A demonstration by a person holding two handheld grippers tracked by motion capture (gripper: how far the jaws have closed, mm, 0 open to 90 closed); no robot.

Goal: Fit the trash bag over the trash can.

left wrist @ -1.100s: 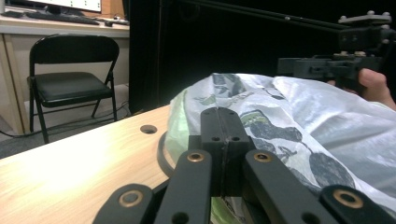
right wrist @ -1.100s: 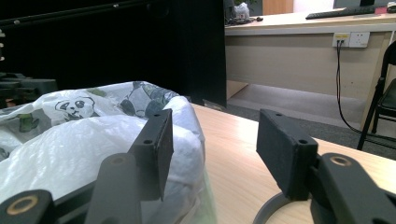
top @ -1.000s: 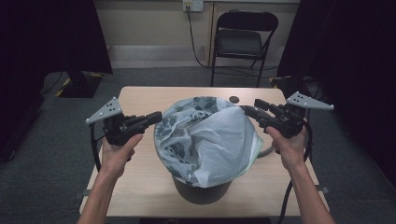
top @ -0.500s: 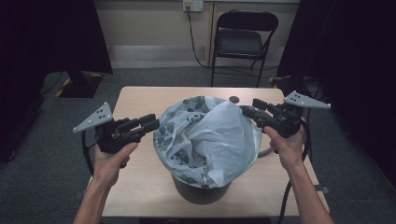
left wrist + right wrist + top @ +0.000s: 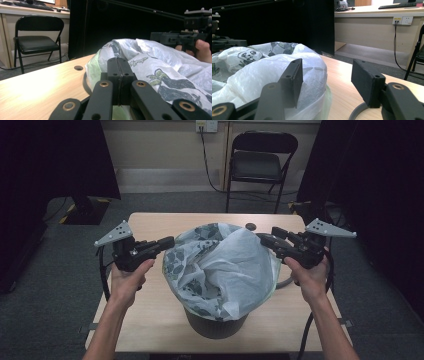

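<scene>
At table centre a dark bin point(image 5: 215, 322) stands lined with a panda-print plastic bag point(image 5: 220, 267), its film draped loosely over the rim. Left gripper point(image 5: 167, 242) is at the bag's left edge, jaws pressed together; whether film is caught between them I cannot tell. Right gripper point(image 5: 267, 243) sits at the right edge, jaws spread, released. Bag judged light, limp, slippery, tearable; best pinched at the rim fold. Light wooden table point(image 5: 150, 225); folding chair point(image 5: 260, 160), wall socket point(image 5: 206, 125) behind.

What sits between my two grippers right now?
In the high view, the dark round bin lined with a white panda-print plastic bag stands between the left gripper and the right gripper.
</scene>
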